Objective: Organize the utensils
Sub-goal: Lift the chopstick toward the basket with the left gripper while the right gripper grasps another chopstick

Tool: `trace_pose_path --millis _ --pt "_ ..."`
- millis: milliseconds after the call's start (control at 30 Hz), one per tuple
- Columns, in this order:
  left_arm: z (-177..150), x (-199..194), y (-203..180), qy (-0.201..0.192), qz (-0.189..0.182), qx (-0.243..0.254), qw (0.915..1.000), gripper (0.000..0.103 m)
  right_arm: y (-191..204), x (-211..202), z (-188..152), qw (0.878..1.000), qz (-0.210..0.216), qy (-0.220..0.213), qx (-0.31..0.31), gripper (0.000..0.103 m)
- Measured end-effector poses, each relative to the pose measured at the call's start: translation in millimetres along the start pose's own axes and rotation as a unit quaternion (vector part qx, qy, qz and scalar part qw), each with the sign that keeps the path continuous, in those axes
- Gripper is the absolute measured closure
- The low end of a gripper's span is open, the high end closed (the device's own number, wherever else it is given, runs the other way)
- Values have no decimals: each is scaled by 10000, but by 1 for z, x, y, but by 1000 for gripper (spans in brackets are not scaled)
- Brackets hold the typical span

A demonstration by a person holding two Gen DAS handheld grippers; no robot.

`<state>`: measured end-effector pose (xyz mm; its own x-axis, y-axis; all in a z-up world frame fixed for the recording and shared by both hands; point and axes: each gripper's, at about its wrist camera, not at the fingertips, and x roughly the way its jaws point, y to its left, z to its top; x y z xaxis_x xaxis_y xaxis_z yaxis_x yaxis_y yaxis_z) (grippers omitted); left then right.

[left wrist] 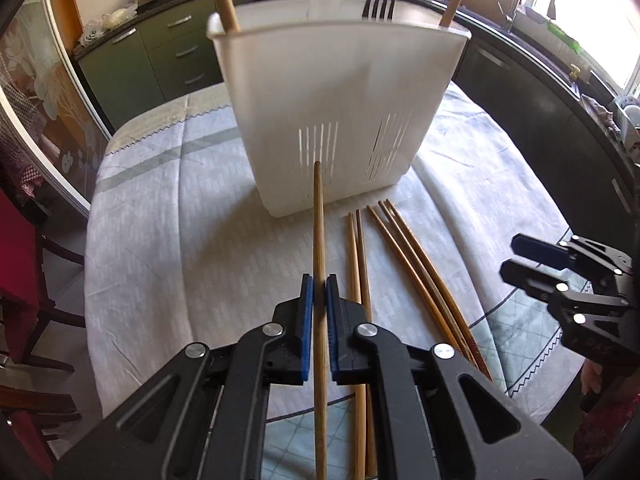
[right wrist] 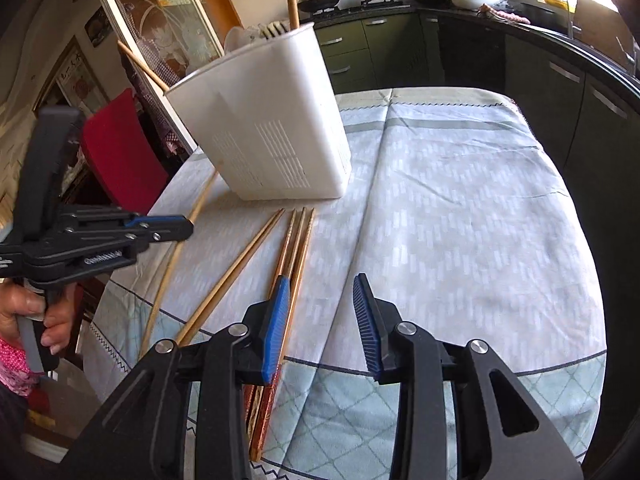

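My left gripper (left wrist: 319, 284) is shut on a single wooden chopstick (left wrist: 319, 224) that points at the white slotted utensil holder (left wrist: 336, 112). The holder (right wrist: 264, 120) stands on the clothed table and has wooden sticks and a fork (left wrist: 379, 7) in it. Several loose chopsticks (left wrist: 400, 256) lie on the cloth in front of the holder, just right of my left gripper. My right gripper (right wrist: 322, 304) is open and empty, hovering over the cloth with its left finger above the dark patterned chopsticks (right wrist: 292, 256). The left gripper (right wrist: 176, 229) shows at the left in the right wrist view, with its chopstick (right wrist: 176, 256).
The table (right wrist: 460, 200) has a light patterned cloth and rounded edges. A red chair (right wrist: 120, 152) stands at its left side. Dark green kitchen cabinets (right wrist: 400, 48) and a counter with a sink (left wrist: 532, 4) run behind and to the right.
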<state>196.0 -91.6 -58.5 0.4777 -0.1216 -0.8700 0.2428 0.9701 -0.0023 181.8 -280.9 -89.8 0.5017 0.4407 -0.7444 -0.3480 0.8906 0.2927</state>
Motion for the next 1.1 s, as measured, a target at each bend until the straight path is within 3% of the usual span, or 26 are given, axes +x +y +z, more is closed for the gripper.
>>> trace_pose_path --millis 200,333,767,1100 --pt "-19 -57 24 -826 -98 -172 9964 96 11 38 6 9984 -409 272 -270 67" --pt "-28 -79 29 -1074 -126 -208 9939 96 18 55 13 9969 -589 340 -405 73" --pt "-58 -111 39 -1459 -258 -260 9886 96 48 76 20 9909 -976 510 -778 81" --pt "-64 -118 41 -1531 -264 -251 9875 96 49 88 33 9902 -953 675 -760 85"
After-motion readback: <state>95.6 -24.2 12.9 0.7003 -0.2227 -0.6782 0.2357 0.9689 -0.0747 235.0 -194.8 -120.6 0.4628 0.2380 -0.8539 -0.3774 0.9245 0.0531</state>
